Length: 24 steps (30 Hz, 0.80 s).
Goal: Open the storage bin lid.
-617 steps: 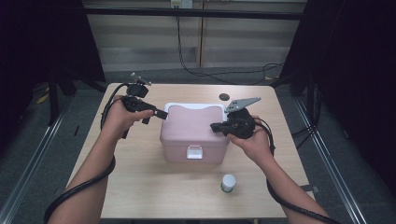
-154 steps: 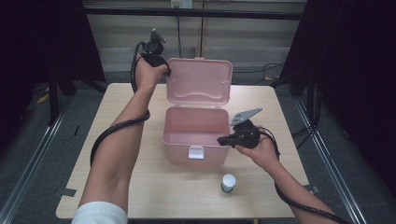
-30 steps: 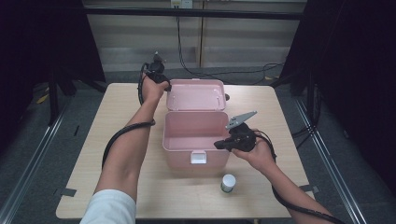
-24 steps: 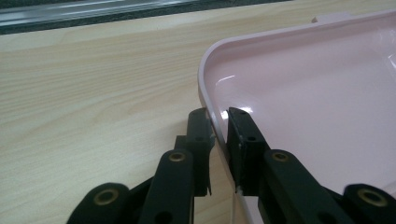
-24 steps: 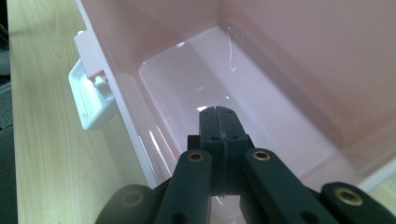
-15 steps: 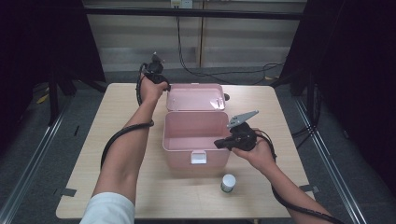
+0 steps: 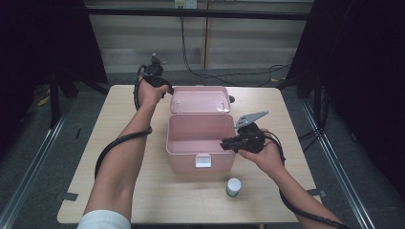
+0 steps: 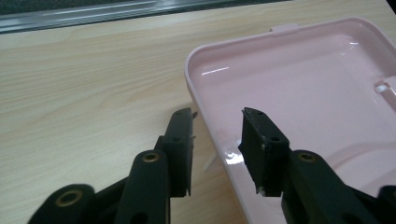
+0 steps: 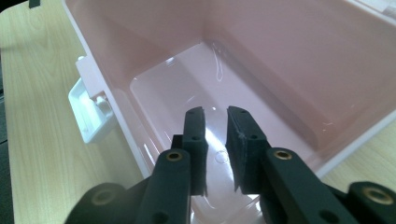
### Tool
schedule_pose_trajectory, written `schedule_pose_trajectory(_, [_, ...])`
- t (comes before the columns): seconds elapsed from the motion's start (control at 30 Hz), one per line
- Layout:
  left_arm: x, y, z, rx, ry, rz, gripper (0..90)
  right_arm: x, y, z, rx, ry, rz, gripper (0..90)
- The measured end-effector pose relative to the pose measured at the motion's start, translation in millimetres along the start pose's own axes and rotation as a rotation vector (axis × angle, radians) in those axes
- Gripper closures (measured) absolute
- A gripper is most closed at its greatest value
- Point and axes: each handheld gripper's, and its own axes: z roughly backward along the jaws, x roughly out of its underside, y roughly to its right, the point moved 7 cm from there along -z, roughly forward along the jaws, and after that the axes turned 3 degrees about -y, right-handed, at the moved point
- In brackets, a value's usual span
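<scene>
2 grippers, left [image 8: 217,140] and right [image 9: 215,140], have just been opening, nothing between jaws; rigid, light, slippery pink plastic box [image 7: 200,143]: grip lid [image 7: 198,99] rim.

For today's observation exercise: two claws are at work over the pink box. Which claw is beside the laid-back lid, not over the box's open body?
The left claw: its jaws straddle the rim of the pink lid lying flat. The right claw points into the empty box body.

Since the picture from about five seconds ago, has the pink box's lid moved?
Yes. The lid stood upright above the box then; now it lies folded back flat on the table behind it, beside the left gripper.
</scene>
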Motion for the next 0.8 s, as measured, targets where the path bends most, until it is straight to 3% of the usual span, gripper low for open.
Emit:
schedule_pose_trajectory(0.27, [16.0,-2.7,19.8,-0.014,0.017,-0.017,49.3,-3.2,2.3,11.6,0.041,0.005,-0.028,60.3])
schedule_pose_trajectory(0.47, [31.5,-4.2,33.4,-0.010,0.054,-0.036,39.3,-2.9,-1.1,15.4,0.059,0.004,-0.033,52.9])
schedule_pose_trajectory(0.8, [59.5,-10.5,54.1,-0.010,0.099,-0.034,33.4,-8.1,-10.0,26.0,0.086,0.007,-0.021,46.5])
